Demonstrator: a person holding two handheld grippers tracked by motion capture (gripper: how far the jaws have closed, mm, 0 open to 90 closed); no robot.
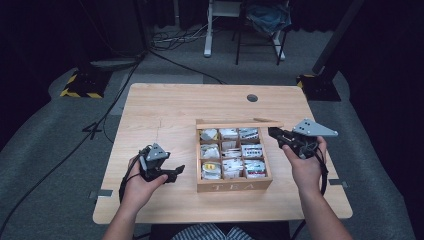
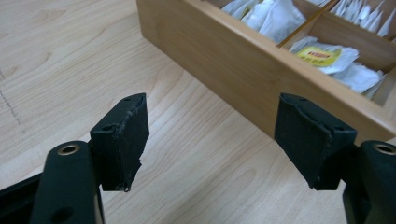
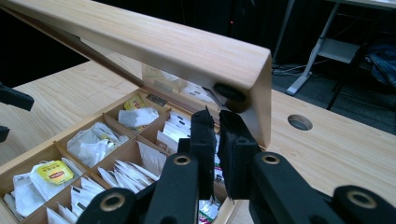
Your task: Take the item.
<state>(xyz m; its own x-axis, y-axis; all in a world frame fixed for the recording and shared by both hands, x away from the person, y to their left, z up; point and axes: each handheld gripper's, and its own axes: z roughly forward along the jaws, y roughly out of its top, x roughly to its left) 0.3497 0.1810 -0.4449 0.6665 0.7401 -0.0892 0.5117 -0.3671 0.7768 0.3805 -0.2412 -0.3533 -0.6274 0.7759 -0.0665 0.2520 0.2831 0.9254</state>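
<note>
Tea box, wooden, nine compartments of paper-wrapped tea bags, lettered TEA on its front wall; stands right of centre on the table, lid raised and standing near upright along the far side.

Right gripper: at the lid's right-hand corner, jaws nearly closed with only a thin gap between them; the right gripper view puts the tips just under that corner, by a dark round pad on the lid's inner face (whether they touch the wood, I cannot tell).

Left gripper: jaws wide apart, holding nothing, low over the table just beside the box's left wall.

Step in hand, as judged: working the lid, most likely tipping it on its hinge, while the left waits to steady the box. Next move calls for a slow push at the corner and a bracing touch on the left wall, lest the box slide.

Table: pale wood, a cable hole near its far edge.

Room: grey carpet, trailing cables, a hazard-striped stand base, a white desk frame behind, dark drapes around.
</note>
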